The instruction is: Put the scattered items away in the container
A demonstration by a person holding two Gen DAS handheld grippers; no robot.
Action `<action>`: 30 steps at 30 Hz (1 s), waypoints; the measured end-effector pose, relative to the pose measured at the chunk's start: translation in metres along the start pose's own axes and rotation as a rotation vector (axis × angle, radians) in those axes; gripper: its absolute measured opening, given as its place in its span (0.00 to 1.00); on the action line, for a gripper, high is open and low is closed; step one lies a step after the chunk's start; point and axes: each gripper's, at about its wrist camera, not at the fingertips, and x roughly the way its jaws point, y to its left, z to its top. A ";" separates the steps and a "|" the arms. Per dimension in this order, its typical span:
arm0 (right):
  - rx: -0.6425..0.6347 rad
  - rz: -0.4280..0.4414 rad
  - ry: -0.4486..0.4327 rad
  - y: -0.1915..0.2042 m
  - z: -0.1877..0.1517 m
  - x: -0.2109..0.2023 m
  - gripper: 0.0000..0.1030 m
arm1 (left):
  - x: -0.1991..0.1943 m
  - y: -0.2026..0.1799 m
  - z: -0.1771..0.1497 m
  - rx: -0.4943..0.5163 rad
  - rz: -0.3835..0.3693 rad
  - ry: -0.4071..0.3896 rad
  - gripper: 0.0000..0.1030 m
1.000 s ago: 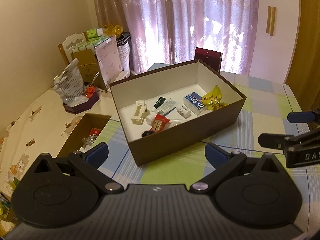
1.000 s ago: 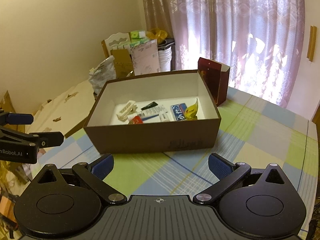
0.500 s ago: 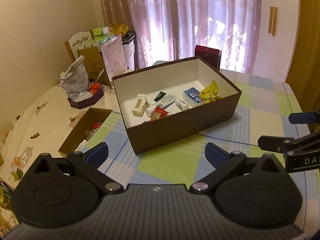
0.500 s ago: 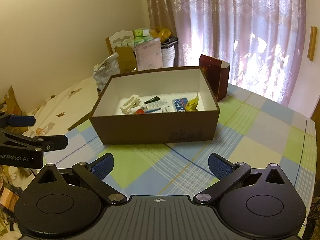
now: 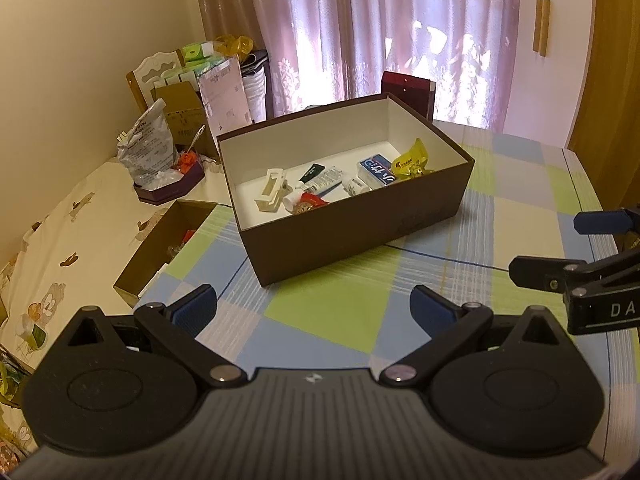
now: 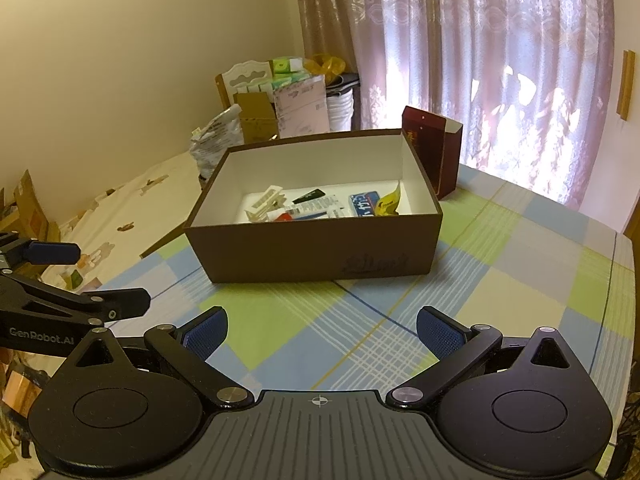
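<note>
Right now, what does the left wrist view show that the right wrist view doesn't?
Only the left wrist view shows the inside of the open tan box beside the table, and the purple tray.

Only the right wrist view shows the printed logo on the brown box's front wall.

Both show the brown box holding the yellow packet and blue pack, with the left gripper and right gripper open and empty.

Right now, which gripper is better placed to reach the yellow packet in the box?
Probably the right gripper. It is open and faces the box's long wall squarely, and the yellow packet lies at the right end. The left gripper, also open, faces a corner of the box from further left.
</note>
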 end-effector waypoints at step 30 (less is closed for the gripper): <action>-0.021 0.019 0.042 0.003 -0.001 0.017 1.00 | 0.020 0.003 -0.011 0.001 0.009 0.059 0.99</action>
